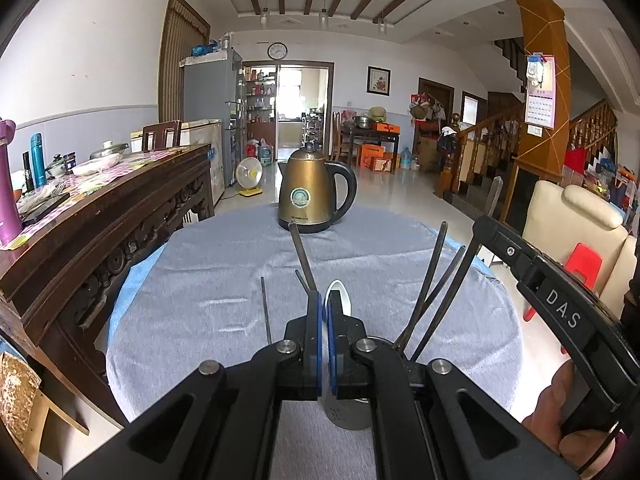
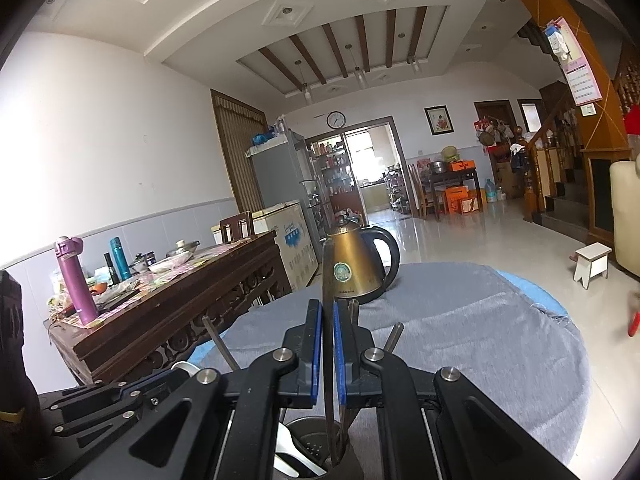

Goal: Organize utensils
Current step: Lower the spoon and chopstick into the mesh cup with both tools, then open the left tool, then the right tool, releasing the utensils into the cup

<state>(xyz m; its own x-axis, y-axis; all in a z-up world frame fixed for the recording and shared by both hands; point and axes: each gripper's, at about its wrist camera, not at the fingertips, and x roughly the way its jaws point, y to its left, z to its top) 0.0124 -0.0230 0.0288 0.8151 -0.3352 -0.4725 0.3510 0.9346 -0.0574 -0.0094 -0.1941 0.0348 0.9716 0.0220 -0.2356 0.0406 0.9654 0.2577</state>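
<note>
Standing behind holder (image 2: 320, 446), kettle (image 1: 316, 190), sideboard (image 1: 120, 216)

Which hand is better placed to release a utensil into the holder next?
Likely right: the right gripper pinches a slim metal utensil upright, its lower end already inside the holder.

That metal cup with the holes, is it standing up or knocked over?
Upright. The utensil holder shows its open mouth facing up, with utensil handles sticking up out of it.
</note>
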